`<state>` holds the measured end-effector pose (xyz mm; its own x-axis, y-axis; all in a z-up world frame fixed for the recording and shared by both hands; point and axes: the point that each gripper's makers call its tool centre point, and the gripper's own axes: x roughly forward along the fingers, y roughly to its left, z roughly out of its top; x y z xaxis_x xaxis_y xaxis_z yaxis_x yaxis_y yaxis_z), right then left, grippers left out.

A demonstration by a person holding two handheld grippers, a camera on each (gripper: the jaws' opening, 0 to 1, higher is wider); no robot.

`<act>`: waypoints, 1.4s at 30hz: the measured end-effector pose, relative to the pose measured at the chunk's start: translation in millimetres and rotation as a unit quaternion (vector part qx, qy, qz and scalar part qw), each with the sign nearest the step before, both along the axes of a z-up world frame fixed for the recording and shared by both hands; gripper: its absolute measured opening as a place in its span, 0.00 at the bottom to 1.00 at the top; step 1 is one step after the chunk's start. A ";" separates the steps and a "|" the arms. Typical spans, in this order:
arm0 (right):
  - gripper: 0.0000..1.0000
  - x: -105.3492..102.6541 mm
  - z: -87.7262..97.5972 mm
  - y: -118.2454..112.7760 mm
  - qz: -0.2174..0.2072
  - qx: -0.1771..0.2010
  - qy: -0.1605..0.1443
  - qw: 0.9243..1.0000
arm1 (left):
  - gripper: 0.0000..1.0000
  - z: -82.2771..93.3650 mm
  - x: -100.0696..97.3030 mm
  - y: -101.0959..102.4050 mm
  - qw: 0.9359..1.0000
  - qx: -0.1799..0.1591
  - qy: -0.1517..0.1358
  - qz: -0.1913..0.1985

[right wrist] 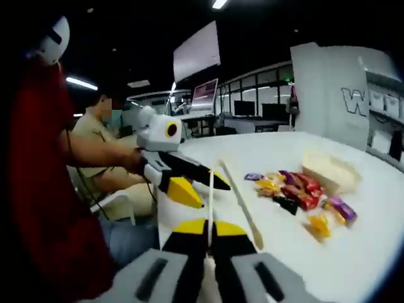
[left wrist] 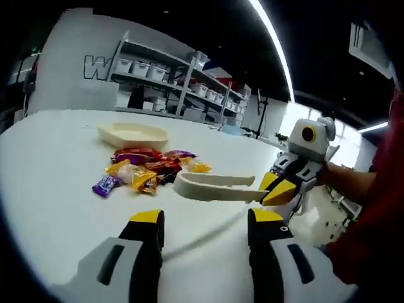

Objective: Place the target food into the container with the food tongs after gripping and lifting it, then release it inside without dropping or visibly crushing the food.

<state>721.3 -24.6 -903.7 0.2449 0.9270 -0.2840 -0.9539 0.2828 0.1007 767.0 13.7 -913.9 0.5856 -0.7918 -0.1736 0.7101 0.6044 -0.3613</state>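
A: What is the right gripper (right wrist: 210,228) doing?
B: Its yellow-tipped jaws are pressed together on the handle end of the cream food tongs (right wrist: 235,201). The two arms of the tongs reach out over the white surface (right wrist: 379,221) toward the sweets.

A: And the left gripper (left wrist: 205,224)?
B: Its jaws stand apart with nothing between them, above the near part of the surface. In the right gripper view it comes in from the left, off the surface's edge, jaws also spread.

A: Where is the food?
B: A pile of wrapped candies (left wrist: 146,168) lies toward the middle of the surface, just past the tips of the tongs. One purple candy (left wrist: 106,185) sits at the pile's near edge.

A: The container?
B: The shallow cream container (left wrist: 134,134) rests just beyond the pile, toward the far edge.
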 end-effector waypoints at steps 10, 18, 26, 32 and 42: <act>0.00 -22.5 38.9 14.5 0.048 0.069 0.040 0.996 | 0.54 56.6 -22.7 -13.0 0.993 -0.097 -0.031 -0.059; 0.00 -42.6 71.6 28.9 0.082 0.128 0.061 0.986 | 0.48 95.6 -33.9 -22.7 0.979 -0.182 -0.030 -0.092; 0.00 -56.2 76.8 32.7 0.112 0.103 0.072 0.986 | 0.45 112.5 -48.0 -27.7 0.976 -0.175 -0.035 -0.122; 0.00 -66.1 79.9 40.1 0.138 0.085 0.073 0.984 | 0.43 112.7 -56.0 -35.7 0.975 -0.172 -0.028 -0.137; 0.00 -68.8 87.8 39.3 0.147 0.097 0.074 0.982 | 0.44 117.3 -58.2 -36.0 0.974 -0.176 -0.030 -0.137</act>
